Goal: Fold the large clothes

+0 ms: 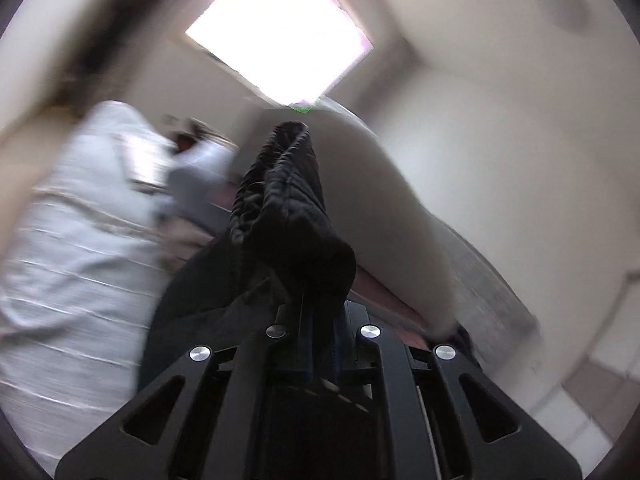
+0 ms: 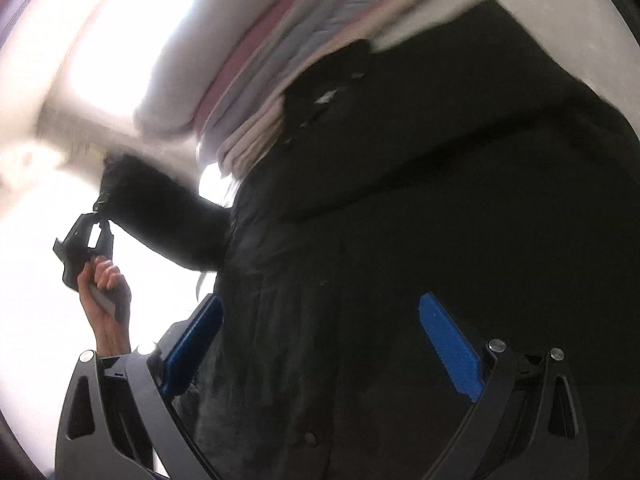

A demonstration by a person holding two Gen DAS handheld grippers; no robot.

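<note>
You are working in a home, most likely a bedroom. In the left wrist view a bright square ceiling light (image 1: 280, 32) sits at the top centre of the frame, set in a plain off-white ceiling (image 1: 500, 40), and pale walls (image 1: 500, 160) fill the right side. At the left of that frame there is a heap of white, ribbed bedding or linen (image 1: 72, 248), badly blurred. In the right wrist view a stack of folded textiles (image 2: 280, 72) in pink, lilac and cream runs across the upper centre, with a white pillow-like bulk (image 2: 200, 64) just beside it.
</note>
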